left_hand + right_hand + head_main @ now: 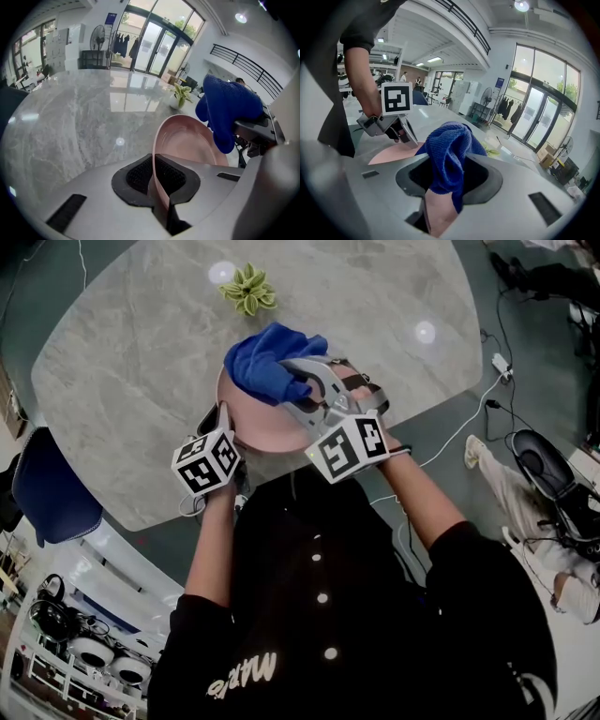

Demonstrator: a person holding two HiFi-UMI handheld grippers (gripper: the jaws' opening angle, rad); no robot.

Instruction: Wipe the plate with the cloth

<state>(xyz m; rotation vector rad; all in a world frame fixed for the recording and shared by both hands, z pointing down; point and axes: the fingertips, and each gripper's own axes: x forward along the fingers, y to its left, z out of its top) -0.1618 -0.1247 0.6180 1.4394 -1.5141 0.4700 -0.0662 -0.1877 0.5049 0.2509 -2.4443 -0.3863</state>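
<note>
A pink plate (272,427) is held tilted over the near edge of the grey marble table (131,381). My left gripper (223,420) is shut on the plate's left rim; in the left gripper view the thin pink rim (158,187) stands edge-on between the black pads. My right gripper (305,382) is shut on a bunched blue cloth (267,362), which rests over the plate's upper part. In the right gripper view the cloth (450,150) bulges from the jaws and hides the pads, with the plate (391,153) and the left gripper (405,133) beyond it.
A small green plant (248,289) sits at the table's far side. A blue chair (47,488) stands at the left. White cables (469,418) and a power strip lie on the floor to the right, next to another seat (539,460).
</note>
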